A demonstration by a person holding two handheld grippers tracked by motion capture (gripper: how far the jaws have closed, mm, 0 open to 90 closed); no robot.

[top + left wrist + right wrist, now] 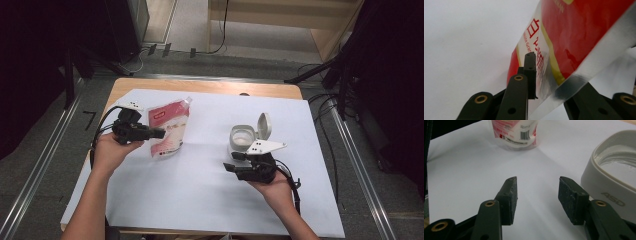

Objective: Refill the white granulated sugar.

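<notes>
A red and white stand-up pouch (170,127) with a spout at its top corner stands tilted on the white sheet, left of centre. My left gripper (159,133) reaches it from the left. In the left gripper view the pouch (579,37) lies between the jaws, one pad (530,72) rests against its clear film, and the other jaw is hidden behind its sealed edge. My right gripper (230,161) is open and empty, just in front of a white container (243,137) whose flip lid (263,125) stands up. In the right gripper view the gripper (537,187) has the container (614,177) at its right and the pouch (516,132) far ahead.
A white sheet (200,190) covers most of the wooden table (200,86). Black cables and stands lie on the floor around the table, and a wooden frame stands beyond it.
</notes>
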